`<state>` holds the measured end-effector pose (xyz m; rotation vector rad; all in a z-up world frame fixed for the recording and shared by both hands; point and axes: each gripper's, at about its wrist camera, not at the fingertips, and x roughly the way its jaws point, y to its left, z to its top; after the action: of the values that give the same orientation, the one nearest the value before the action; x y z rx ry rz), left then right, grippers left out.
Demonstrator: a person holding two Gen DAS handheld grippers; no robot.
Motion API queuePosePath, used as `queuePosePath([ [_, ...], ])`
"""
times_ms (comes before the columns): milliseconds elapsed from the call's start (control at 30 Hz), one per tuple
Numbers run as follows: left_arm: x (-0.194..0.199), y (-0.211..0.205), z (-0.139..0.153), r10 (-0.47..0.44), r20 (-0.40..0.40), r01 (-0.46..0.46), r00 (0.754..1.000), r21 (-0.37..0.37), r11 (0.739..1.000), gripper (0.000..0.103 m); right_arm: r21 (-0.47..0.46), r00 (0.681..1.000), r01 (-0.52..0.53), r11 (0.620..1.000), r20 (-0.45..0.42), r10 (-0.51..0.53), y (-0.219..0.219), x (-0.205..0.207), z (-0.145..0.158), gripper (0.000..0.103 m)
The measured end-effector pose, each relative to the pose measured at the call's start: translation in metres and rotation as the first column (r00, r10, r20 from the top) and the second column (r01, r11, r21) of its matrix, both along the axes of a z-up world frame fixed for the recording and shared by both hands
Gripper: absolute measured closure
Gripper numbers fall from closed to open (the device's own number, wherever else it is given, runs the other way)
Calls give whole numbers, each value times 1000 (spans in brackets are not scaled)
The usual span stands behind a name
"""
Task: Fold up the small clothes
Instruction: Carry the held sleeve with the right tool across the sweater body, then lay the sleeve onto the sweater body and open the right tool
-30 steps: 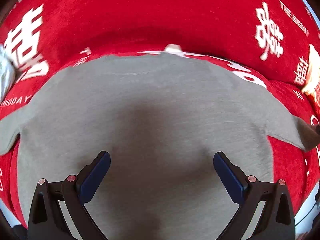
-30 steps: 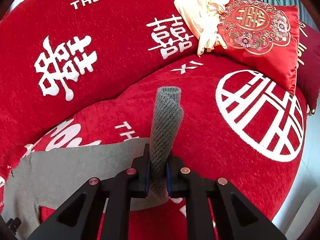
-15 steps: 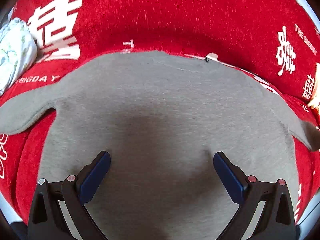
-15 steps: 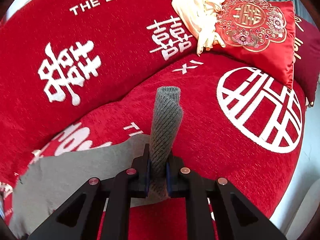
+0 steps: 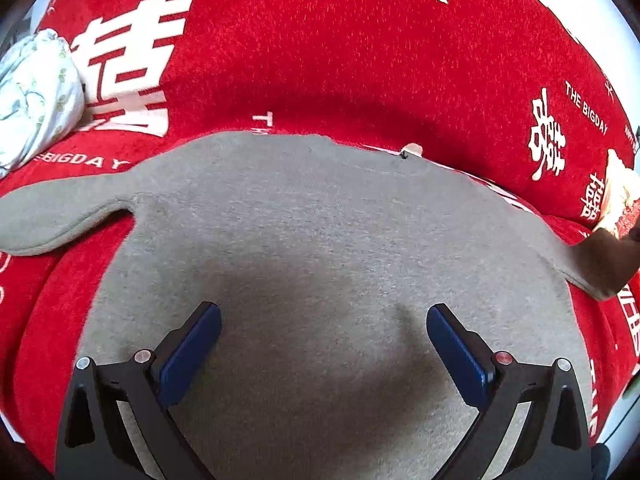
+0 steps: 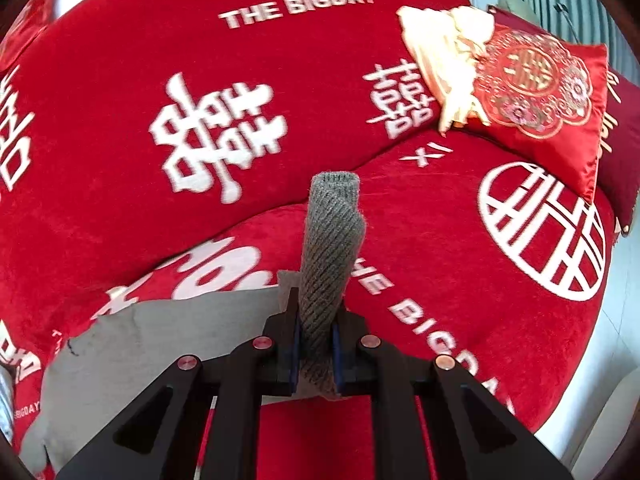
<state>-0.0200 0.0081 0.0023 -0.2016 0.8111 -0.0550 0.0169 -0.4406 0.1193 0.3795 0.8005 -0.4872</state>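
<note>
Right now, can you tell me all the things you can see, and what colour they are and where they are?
Grey top: one, grey, spread flat on the red cover.
Sleeve cuff: one, grey ribbed, pinched in the right gripper.
Red cover: one, red with white lettering, under everything.
Cushion: one, red with gold embroidery, far right.
Cream cloth: one, cream, bunched against the cushion.
Floral bundle: one, white-green, far left.
Left gripper: black, blue pads, open over the top.
Right gripper: black, shut on the cuff.

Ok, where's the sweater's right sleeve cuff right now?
In the right wrist view the ribbed cuff stands clamped in the right gripper, over the red cover.
</note>
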Motion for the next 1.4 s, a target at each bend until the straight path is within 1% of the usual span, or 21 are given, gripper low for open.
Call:
queuePosePath([
  [133,-4,8,4,26,-1,-26,1000,27,999,0,-12,999,-51,999,-1,51,42,15,3,90],
  [233,-6,17,8,48,2,-48,999,76,996,0,-11,995,-98,995,9,98,77,27,6,90],
  [300,-7,27,8,80,0,-80,997,94,992,0,-22,991,-131,991,8,131,102,36,7,90],
  [467,-5,50,5,127,-46,-125,991,58,990,0,-32,975,-221,975,11,221,157,54,8,90],
  [633,-2,58,4,150,-66,-147,987,49,988,0,-7,951,-307,952,30,307,205,65,13,90],
  [867,0,62,5,151,-75,-147,986,57,987,0,-36,902,-429,903,34,430,270,78,22,90],
  [1000,0,71,5,172,-83,-168,982,48,985,0,-43,883,-467,883,30,468,294,87,22,90],
  [1200,3,89,2,208,-120,-209,971,7,978,0,-53,853,-521,852,9,522,332,99,13,90],
  [1267,4,93,0,214,-132,-217,968,-5,976,0,-43,845,-533,845,4,534,341,102,8,90],
  [1400,4,102,-1,230,-148,-236,962,-25,972,0,-5,817,-576,817,-6,576,366,109,-8,90],
])
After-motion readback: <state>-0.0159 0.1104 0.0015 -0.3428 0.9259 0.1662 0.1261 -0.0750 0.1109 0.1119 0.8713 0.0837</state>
